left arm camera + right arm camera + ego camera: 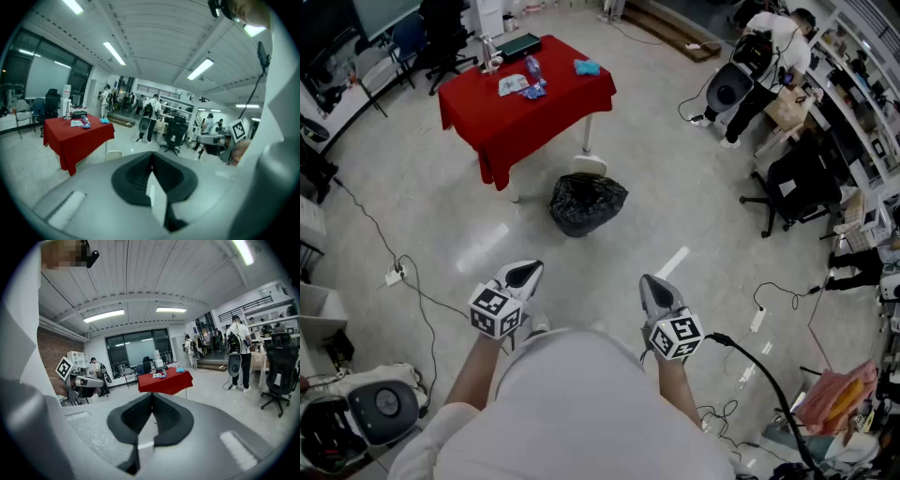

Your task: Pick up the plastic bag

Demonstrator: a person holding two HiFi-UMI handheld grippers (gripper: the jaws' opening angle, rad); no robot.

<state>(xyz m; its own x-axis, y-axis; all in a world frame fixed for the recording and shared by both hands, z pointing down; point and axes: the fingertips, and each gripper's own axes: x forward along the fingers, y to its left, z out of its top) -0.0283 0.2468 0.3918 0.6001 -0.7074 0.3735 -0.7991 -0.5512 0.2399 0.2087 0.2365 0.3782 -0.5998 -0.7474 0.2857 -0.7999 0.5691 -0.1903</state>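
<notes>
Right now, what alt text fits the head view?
A black plastic bag sits on the grey floor beside a red-clothed table. Nearer the camera, a person holds the left gripper and right gripper, both shut and empty.

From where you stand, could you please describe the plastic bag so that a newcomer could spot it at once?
Find the red-clothed table at the far side of the floor. Just in front of its white leg, on the bare floor, sits the plastic bag: the only black, crumpled, glossy heap there.
</notes>
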